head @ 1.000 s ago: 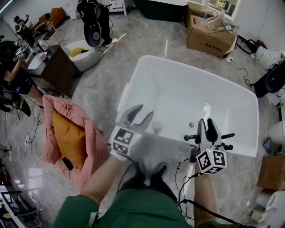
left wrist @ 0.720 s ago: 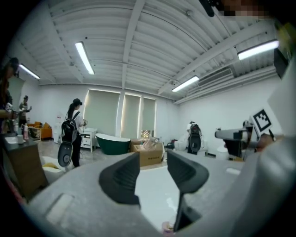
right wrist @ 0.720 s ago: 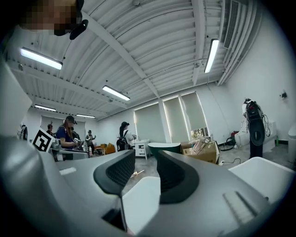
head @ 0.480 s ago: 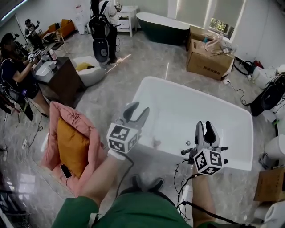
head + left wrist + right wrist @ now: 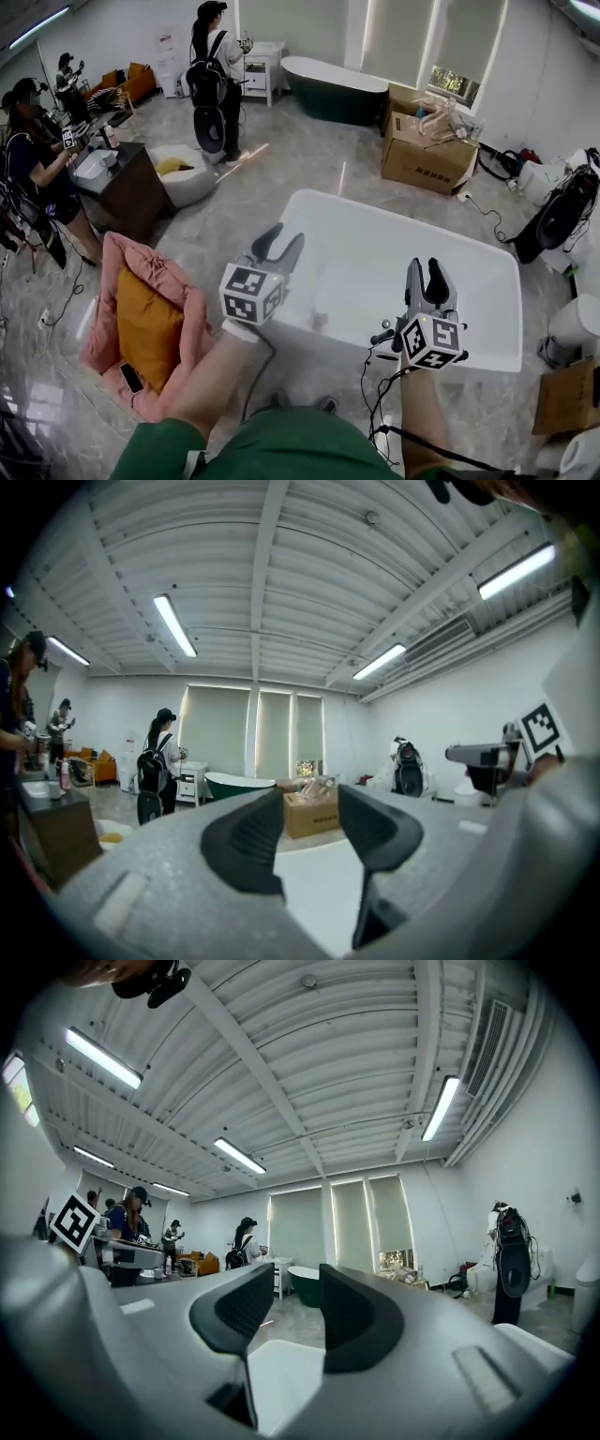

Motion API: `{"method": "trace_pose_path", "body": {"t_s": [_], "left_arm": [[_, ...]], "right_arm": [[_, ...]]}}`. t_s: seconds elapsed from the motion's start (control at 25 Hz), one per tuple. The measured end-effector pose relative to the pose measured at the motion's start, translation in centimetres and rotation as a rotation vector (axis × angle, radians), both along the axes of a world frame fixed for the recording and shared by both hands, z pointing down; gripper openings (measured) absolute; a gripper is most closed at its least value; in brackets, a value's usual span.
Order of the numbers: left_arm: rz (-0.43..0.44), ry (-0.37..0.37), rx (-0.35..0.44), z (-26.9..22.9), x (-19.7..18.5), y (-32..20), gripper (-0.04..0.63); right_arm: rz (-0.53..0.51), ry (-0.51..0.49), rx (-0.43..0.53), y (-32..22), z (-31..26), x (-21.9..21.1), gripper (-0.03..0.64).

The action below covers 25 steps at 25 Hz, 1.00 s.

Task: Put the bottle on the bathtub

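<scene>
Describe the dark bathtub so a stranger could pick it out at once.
Start at the large white bathtub in the foreground and look beyond it to the curtained far wall. The dark green bathtub stands there, between a small white cabinet and a cardboard box. It is the only dark, oval tub.

We're tilting our head up, so the white bathtub (image 5: 309,202) is sliding lower in the head view. The dark green tub (image 5: 333,89), the blinds (image 5: 403,37) and the person with a backpack (image 5: 211,66) are coming fully into the top of it. Our shoes (image 5: 323,405) are dropping almost under our lap. The pink bedding (image 5: 173,281) is shifting down-left. The left gripper (image 5: 281,239) is drifting a bit left, onto the tub's left rim. The right gripper (image 5: 424,269) is edging slightly left, with the near rim now just below it.
</scene>
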<state>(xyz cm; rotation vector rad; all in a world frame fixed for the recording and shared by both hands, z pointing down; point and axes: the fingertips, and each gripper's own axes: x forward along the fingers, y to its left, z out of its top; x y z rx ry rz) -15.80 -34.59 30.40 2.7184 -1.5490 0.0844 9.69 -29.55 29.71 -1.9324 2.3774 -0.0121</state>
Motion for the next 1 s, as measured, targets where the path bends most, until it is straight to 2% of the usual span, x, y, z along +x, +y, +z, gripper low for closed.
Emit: {"method": "trace_pose_path", "body": {"t_s": [0.32, 1.0], "left_arm": [[-0.015, -0.029, 0.028, -1.4, 1.5, 0.2, 0.183], [-0.055, -0.051, 0.003, 0.5, 1.0, -1.1, 0.183]], "right_arm": [[-0.010, 0.035, 0.030, 0.2, -1.1, 1.3, 0.147], [-0.050, 0.044, 0.012, -1.6, 0.7, 0.6, 0.147]]}}
